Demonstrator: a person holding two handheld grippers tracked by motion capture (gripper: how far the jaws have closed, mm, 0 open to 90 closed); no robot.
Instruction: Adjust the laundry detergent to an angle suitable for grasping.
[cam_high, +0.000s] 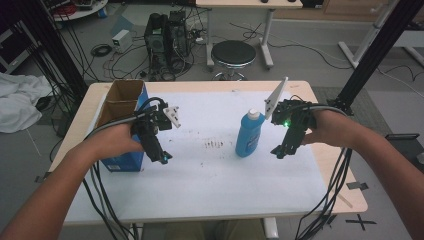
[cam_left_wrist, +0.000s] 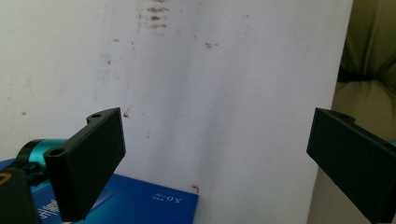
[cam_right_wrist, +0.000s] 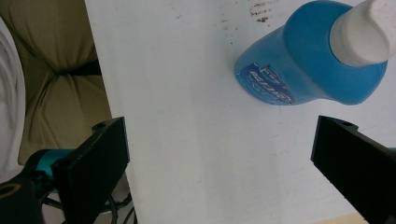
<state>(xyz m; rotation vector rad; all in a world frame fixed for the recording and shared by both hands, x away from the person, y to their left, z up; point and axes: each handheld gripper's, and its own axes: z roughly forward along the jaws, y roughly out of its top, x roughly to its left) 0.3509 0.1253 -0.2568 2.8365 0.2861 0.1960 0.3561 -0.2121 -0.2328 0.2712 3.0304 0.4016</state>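
A blue bottle (cam_high: 249, 135) with a white cap stands upright on the white sheet (cam_high: 210, 170) that covers the table (cam_high: 320, 150), a little right of the middle. The right gripper (cam_high: 281, 151) hangs just beside it on its right side, tips pointed down at the sheet, not touching the bottle. In the right gripper view its two black jaws stand wide apart with nothing between them, and the bottle (cam_right_wrist: 308, 65) lies ahead and toward the upper right of that view. The left gripper (cam_high: 164, 157) hovers over the left part of the sheet, right by the near corner of an open blue cardboard box (cam_high: 122, 107) that sits at the table's left edge. Its jaws are also spread wide and hold nothing; the box's blue side (cam_left_wrist: 140, 203) shows below them. A patch of brown specks (cam_high: 214, 144) marks the sheet between the two grippers
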